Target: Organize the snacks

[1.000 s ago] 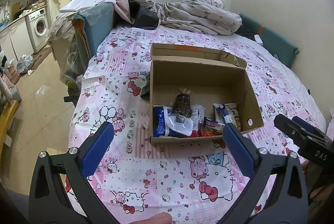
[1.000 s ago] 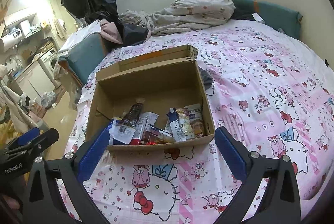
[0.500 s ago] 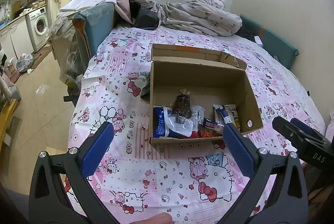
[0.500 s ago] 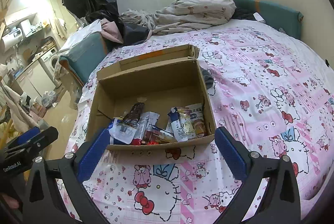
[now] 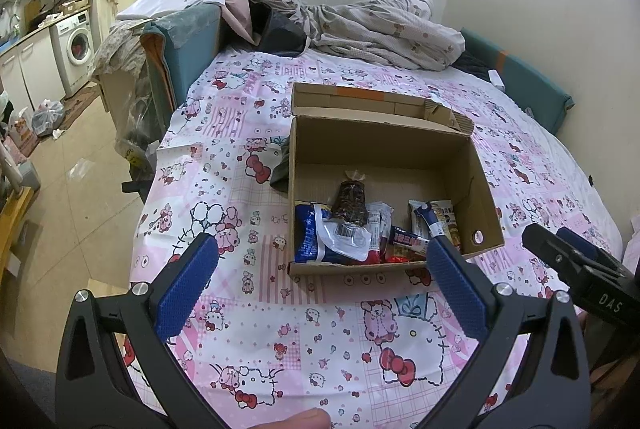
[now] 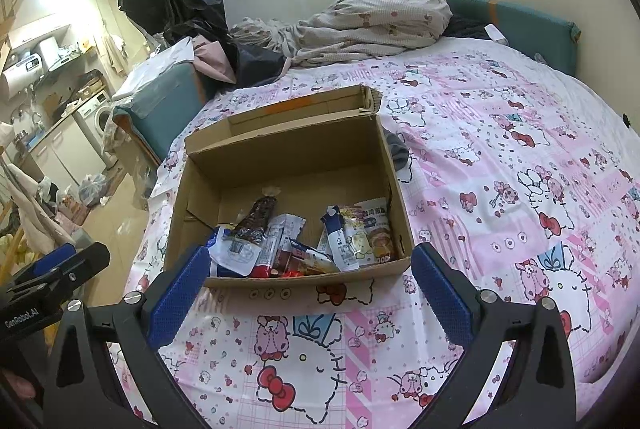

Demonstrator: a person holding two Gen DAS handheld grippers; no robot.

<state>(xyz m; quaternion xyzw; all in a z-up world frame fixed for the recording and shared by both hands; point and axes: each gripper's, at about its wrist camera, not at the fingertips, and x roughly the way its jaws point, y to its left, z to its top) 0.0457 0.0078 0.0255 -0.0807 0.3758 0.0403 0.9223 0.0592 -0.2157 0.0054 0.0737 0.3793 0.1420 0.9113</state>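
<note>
Held both tongs, left (image 5: 320, 281) and right (image 6: 308, 289), wide and empty before the box (image 6: 192, 197) (snacks (image 6: 296, 245) piled at its near wall), presumably ready to reach in.

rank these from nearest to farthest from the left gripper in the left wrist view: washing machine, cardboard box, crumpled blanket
From the left gripper:
1. cardboard box, just ahead on the bed, slightly right.
2. crumpled blanket, at the far end of the bed, beyond the box.
3. washing machine, far left, across the floor in the next room.
</note>
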